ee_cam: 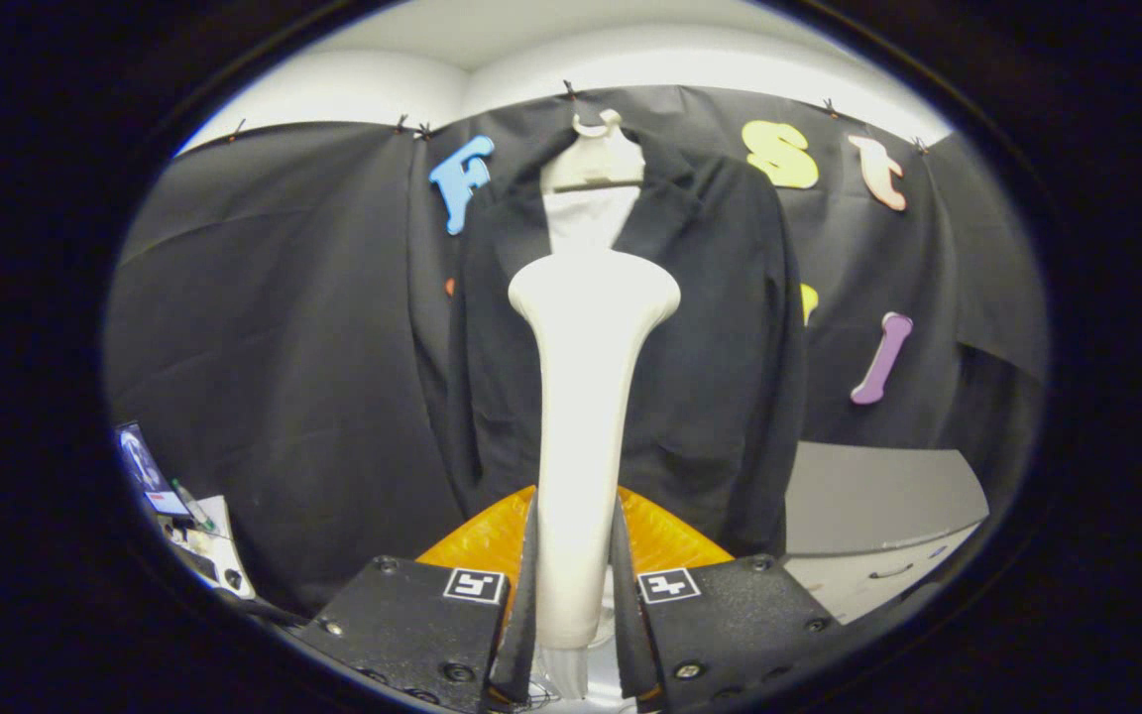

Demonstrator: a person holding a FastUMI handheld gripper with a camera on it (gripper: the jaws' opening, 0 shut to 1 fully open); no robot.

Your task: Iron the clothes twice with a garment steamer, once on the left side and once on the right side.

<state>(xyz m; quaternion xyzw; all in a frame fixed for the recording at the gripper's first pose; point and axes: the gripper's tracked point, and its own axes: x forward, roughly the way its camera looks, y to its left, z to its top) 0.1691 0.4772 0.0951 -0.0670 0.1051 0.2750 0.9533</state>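
Gripper (576, 585) at lower centre of the frame, pointing level toward the booth's back wall (274, 327), two fingers (523, 595) closed flat against either side of one cream garment steamer (586, 397) and gripping its handle. Steamer standing upright between the fingers, handle narrow at the bottom, flaring to a wide rounded head at mid-frame. Head set in front of the chest of one black jacket (720, 327), whether touching the cloth or just short of it impossible to tell. Jacket hung at upper centre on one pale hanger (596, 159), lapels open over a white strip of shirt (586, 218), right sleeve dropping down the right of centre, hem ending just above the fingers. Open black cloth wide to the left of the jacket, a narrower stretch to its right. One grey cabinet (878, 496) with a drawer handle at lower right, close beside the jacket's right edge. One small screen (143, 466) on a cluttered white surface at lower left, well apart from the jacket. Pale ceiling (492, 40) along the top of the frame above the wall's clipped upper edge. Orange gripper body (477, 540) visible just behind the fingers, on both sides of the steamer handle.
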